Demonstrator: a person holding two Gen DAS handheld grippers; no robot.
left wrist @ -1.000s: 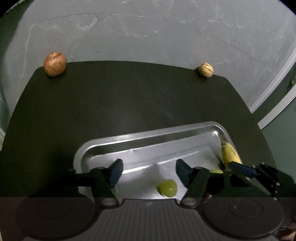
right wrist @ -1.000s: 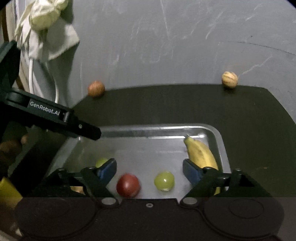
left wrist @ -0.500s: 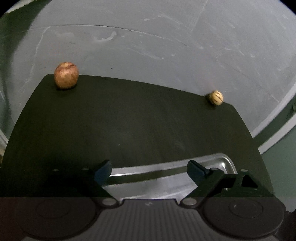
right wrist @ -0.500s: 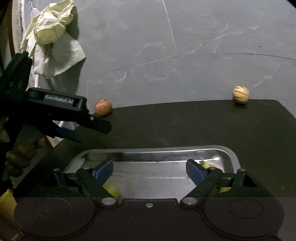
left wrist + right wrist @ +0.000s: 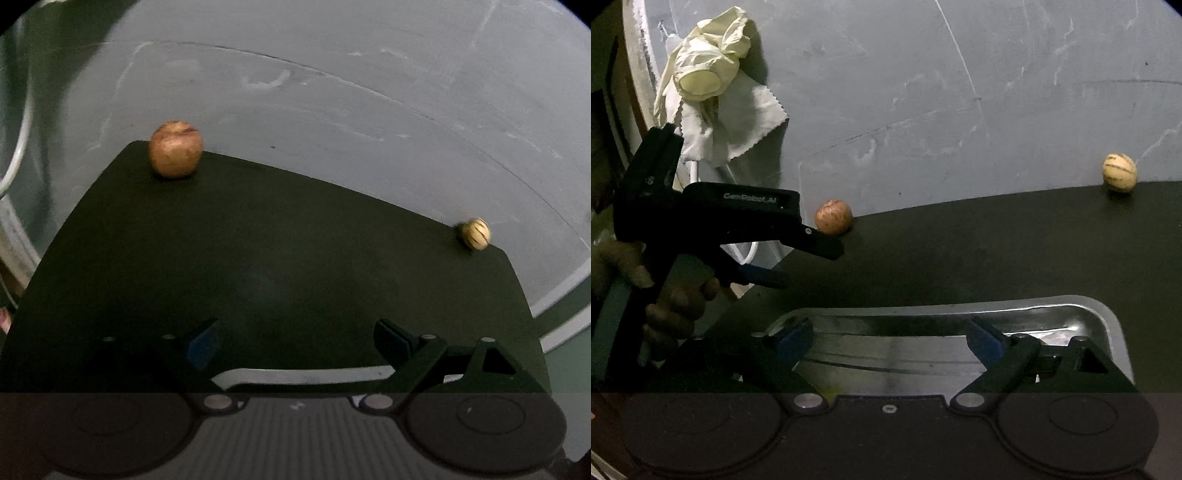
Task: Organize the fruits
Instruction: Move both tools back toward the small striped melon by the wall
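A reddish apple (image 5: 176, 149) sits at the far left corner of the black mat (image 5: 277, 240). A small yellow striped fruit (image 5: 475, 233) sits at the mat's far right corner. My left gripper (image 5: 297, 338) is open and empty, above the far rim of the metal tray (image 5: 303, 374). In the right wrist view the apple (image 5: 833, 217) and the striped fruit (image 5: 1119, 172) lie beyond the tray (image 5: 960, 306). My right gripper (image 5: 890, 336) hangs over the tray; its jaws are opening with nothing between them. The left gripper (image 5: 805, 266) points toward the apple. The tray's contents are hidden.
A grey wall (image 5: 332, 92) rises right behind the mat. A pale cloth and glove (image 5: 713, 85) hang on it at the upper left, above a white cable. A person's hand (image 5: 672, 306) grips the left tool's handle.
Both grippers drew back from the tray floor and their jaws spread wider. The banana, grapes and red fruit in the tray dropped out of view. The apple grew larger in the left view.
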